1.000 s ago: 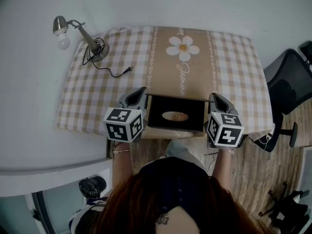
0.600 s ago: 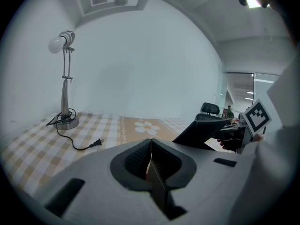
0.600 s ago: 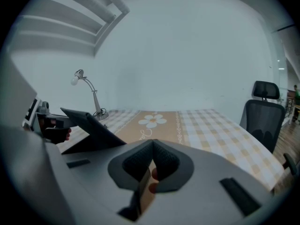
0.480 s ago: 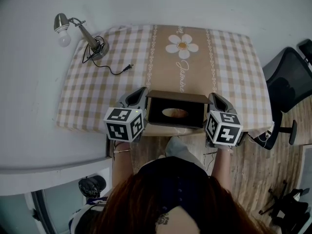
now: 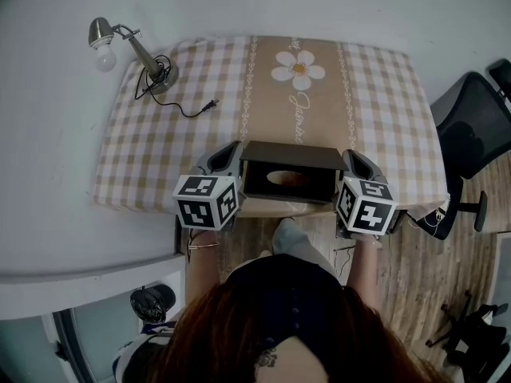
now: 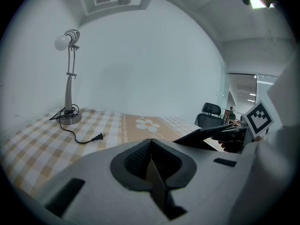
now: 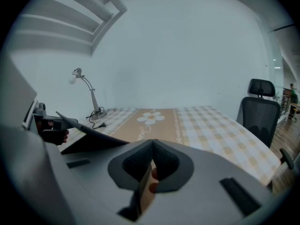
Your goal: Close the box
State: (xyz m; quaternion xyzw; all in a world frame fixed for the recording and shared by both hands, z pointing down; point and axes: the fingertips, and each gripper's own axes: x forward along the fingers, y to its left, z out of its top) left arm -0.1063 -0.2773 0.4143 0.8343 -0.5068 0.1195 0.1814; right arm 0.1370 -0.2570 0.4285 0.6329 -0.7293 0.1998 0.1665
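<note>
The dark cardboard box sits at the table's near edge, between my two grippers. Its lid leans forward over the far half of the opening, and a pale oval thing still shows inside. My left gripper is shut on the lid's left edge and my right gripper on its right edge. In the left gripper view a thin cardboard edge runs between the jaws and the slanting lid lies to the right. The right gripper view shows cardboard in its jaws and the lid to the left.
A checked tablecloth with a daisy print covers the table. A desk lamp stands at the far left corner, its cable and plug trailing toward the middle. An office chair stands off the table's right side.
The lid has swung forward and down over the box, hiding more of the inside. Both grippers moved slightly with it and stayed shut on its edges.
</note>
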